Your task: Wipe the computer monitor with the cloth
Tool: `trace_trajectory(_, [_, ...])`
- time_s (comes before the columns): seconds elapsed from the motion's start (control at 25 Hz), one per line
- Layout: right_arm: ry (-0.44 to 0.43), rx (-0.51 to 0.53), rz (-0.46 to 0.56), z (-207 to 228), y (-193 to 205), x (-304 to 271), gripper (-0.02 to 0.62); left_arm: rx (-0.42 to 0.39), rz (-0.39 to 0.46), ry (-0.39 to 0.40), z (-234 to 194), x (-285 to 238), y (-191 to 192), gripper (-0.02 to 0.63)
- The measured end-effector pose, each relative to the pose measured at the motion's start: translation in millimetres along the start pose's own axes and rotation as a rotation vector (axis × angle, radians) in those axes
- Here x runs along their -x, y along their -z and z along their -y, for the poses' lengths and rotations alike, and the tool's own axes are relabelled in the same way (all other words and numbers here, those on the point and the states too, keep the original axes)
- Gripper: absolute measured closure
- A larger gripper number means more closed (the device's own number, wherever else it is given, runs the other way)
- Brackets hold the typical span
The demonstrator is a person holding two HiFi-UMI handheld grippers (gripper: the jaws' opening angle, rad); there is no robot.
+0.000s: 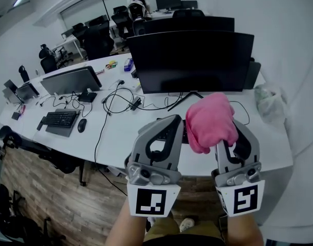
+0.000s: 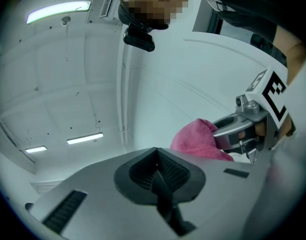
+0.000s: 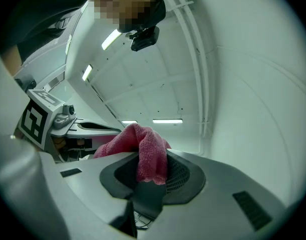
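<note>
The black computer monitor (image 1: 192, 60) stands dark on the white desk (image 1: 120, 137), beyond both grippers. A pink cloth (image 1: 210, 121) bunches over the tips of my right gripper (image 1: 229, 133), which is shut on it. From the right gripper view, the pink cloth (image 3: 147, 151) hangs pinched between the jaws of my right gripper (image 3: 147, 176). My left gripper (image 1: 166, 123) is held up beside it, shut with nothing in it. In the left gripper view my left gripper (image 2: 157, 171) has its pads together, and the pink cloth (image 2: 198, 139) shows to the right. Both grippers are short of the screen.
A second monitor (image 1: 71, 80), a keyboard (image 1: 60, 119) and a mouse (image 1: 82, 125) sit at the desk's left. Black cables (image 1: 120, 101) loop across the middle. A crumpled plastic bag (image 1: 269, 101) lies at the right. Office chairs and a person (image 1: 137, 1) are far behind.
</note>
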State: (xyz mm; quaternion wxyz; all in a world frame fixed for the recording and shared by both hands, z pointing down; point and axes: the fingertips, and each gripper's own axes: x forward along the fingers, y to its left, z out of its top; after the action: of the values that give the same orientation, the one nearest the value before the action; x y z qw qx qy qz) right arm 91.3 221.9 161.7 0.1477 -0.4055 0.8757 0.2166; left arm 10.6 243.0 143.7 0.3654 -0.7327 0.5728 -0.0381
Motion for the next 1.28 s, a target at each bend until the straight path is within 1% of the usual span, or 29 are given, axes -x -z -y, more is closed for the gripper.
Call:
trace_trajectory(0.24, [-0.016,0.007,-0.007,-9.1,17.6,-37.3,0.49,-0.004,0.004,-0.006,-27.1,-17.9,28.0,0.601])
trace_trajectory(0.4, [-0.007,0.012,-0.019,-5.5,28.7,-64.5,0.489,0.002,0.009,-0.002,-44.0,-36.5,45.9,0.601])
trace_trajectory(0.72, [0.041,0.03,-0.054,9.7,67.7,-124.7,0.489,0.034,0.017,0.044,-70.2,-87.0,100.5,0.601])
trace_trajectory(1.08, [0.113,0.065,-0.074,17.9,90.7,-193.4,0.49,0.07,0.066,0.096,-112.1,-135.9,145.6,0.601])
trace_trajectory(1.28, [0.125,0.071,-0.074,14.2,99.0,-222.8,0.489,0.084,0.08,0.112,-128.7,-151.0,162.5,0.601])
